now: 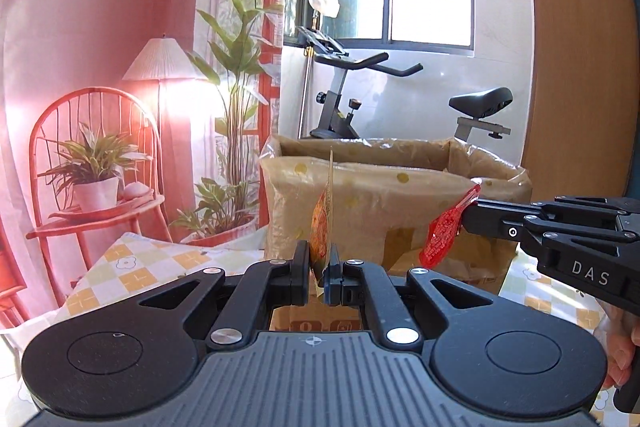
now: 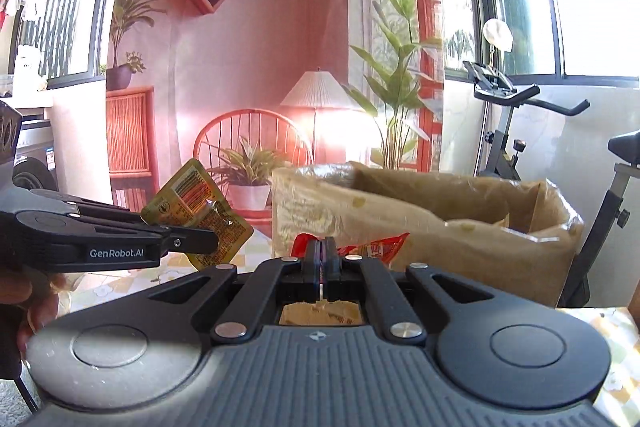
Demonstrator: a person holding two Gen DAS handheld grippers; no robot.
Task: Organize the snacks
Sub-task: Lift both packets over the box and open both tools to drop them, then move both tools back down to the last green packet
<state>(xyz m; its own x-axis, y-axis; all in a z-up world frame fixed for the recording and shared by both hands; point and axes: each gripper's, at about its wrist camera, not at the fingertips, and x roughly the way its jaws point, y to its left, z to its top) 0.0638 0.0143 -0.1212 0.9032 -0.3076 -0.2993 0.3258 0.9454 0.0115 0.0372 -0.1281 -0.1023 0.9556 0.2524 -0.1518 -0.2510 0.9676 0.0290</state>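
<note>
The left gripper (image 1: pixel 319 269) pinches a yellow snack packet (image 1: pixel 323 227) by its bottom edge, held up before the plastic-lined cardboard box (image 1: pixel 360 203). The right gripper (image 2: pixel 322 259) pinches a red snack packet (image 1: pixel 444 235) just beside the box.

Thin grips like these could slip — a packet might drop on the checked tablecloth (image 1: pixel 132 263).

The yellow packet stands tall, pointing up. The red one slants — its top leans toward the box rim.

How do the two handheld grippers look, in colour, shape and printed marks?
Both are matte black, with round discs, silver rivets and a ribbed grey plate. The left gripper carries white "GenRobot.AI" lettering; the right gripper carries "DAS". No cables or sleeves are visible.
</note>
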